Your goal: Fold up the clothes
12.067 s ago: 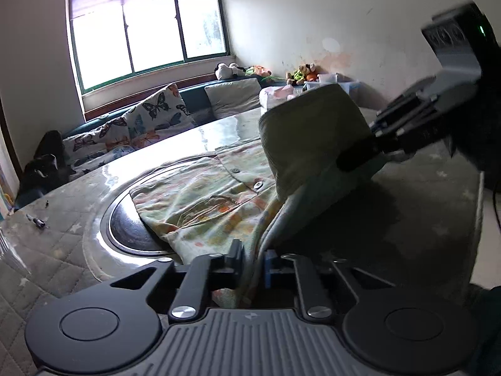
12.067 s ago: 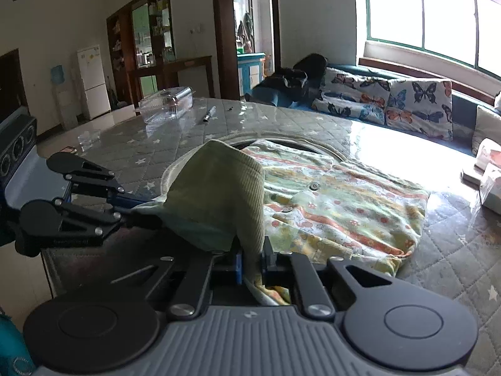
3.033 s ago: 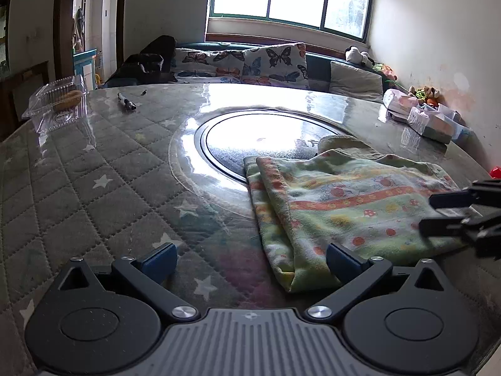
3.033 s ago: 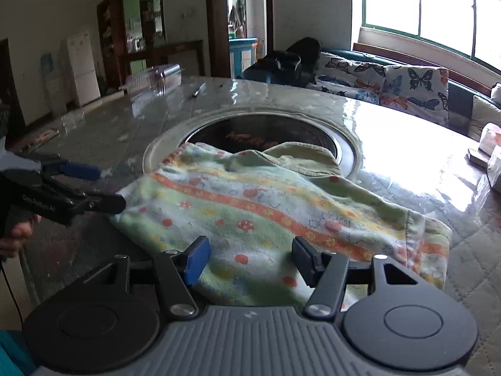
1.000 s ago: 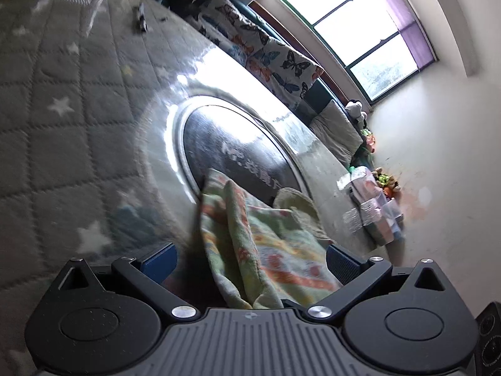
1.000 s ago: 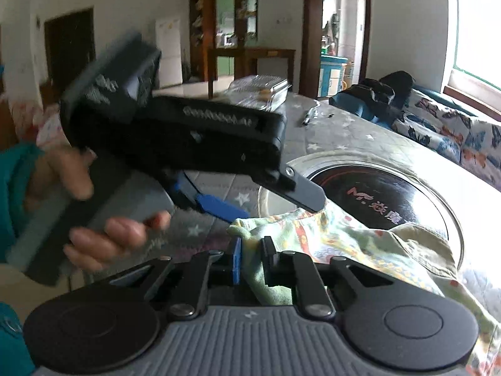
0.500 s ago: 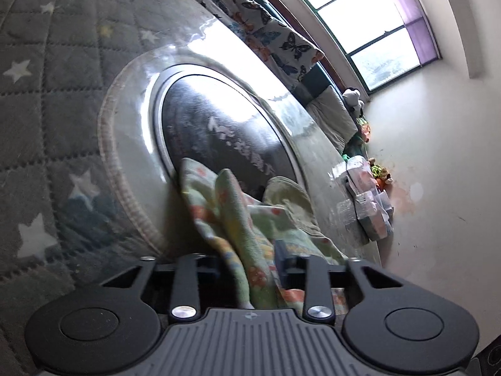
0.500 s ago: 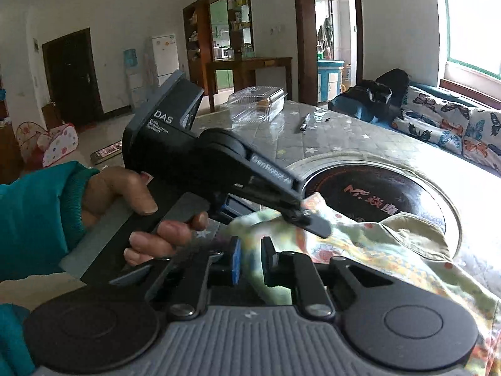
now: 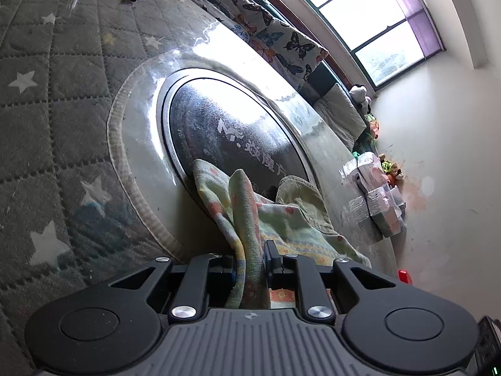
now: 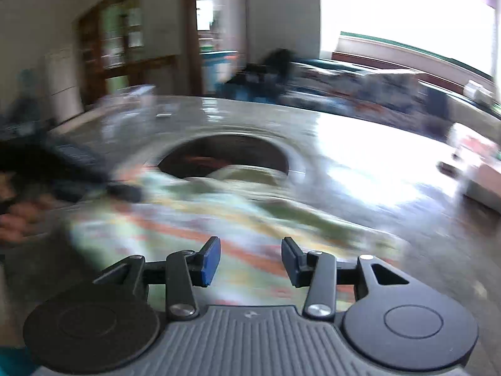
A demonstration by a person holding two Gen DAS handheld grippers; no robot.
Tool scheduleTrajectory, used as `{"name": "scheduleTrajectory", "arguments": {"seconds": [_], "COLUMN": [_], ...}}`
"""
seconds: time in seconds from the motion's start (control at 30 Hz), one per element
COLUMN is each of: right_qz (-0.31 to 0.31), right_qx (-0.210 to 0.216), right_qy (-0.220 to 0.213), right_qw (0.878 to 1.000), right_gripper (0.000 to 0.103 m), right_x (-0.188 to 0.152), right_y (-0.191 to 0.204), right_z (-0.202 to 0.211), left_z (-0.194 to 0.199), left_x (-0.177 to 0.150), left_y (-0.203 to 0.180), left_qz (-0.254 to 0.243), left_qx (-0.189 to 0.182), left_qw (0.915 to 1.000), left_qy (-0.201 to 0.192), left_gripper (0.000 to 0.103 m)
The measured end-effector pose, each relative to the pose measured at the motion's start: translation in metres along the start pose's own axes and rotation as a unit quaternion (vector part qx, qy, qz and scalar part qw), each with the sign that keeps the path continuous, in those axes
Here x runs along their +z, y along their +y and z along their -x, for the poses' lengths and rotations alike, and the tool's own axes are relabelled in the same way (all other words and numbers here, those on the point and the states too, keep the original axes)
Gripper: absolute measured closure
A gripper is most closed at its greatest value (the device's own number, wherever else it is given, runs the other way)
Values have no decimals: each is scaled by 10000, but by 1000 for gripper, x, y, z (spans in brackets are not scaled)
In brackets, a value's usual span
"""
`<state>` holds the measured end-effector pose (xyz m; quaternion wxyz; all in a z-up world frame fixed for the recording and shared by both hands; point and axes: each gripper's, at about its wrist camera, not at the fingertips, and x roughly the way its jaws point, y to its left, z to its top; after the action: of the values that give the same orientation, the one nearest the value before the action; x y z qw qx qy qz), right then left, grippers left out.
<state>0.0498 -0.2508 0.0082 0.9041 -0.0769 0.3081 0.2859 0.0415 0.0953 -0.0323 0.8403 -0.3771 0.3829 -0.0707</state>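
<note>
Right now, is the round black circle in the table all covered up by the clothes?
No, the flowery garment covers only the black disc's near edge.

I see the garment (image 9: 275, 216) lying on the table (image 9: 47, 119), its far edge draped over the rim of the round inset plate (image 9: 231, 125) at the table's middle. A fold of it runs back between my left gripper's (image 9: 250, 266) fingers. Beyond the plate, cushions (image 9: 272, 34) line a bench under the window (image 9: 375, 15). Packets (image 9: 379, 197) sit near the table's right edge, by the wall.
</note>
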Motion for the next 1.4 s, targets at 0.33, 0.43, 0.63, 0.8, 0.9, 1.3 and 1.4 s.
{"name": "scheduleTrajectory", "arguments": {"seconds": [0.33,0.43,0.63,0.8,0.9,1.3,1.4], "right_qz": [-1327,-1474,-1296,-1219,-1169,-963,-998], "right_qx": [-739,-614,-380,-484,-596,-1660,-1884], "right_qy": [42,68,44,-252,-482,-887,-876], "right_qw": [9884,9871,9908,9910,9902,9774,9731], "right_gripper": [50,50,87,93,94,94,94], "right_x": [-11,-13,-10,-2,5,34,36], "right_y": [-92,-96,-76,-70,-70,-124,-142], "right_z": [-22,-26,-30,-11,7,61,65], "left_z": [-2,-3,-2,2,1,-61,-83], "left_x": [-1,-3,-2,2,7,14,14], "left_y": [-12,-17,-28,-45,-61,-156,-176], "left_qz": [-402,-614,-980,-1337,-1534,-2260,-2444], "left_qx": [202,297,350,304,172,-445,-509], "left_qw": [9990,9976,9944,9901,9874,9729,9682], "left_qy": [-43,-99,-168,-298,-335,-215,-153], "left_gripper": [83,83,85,87,90,93,93]}}
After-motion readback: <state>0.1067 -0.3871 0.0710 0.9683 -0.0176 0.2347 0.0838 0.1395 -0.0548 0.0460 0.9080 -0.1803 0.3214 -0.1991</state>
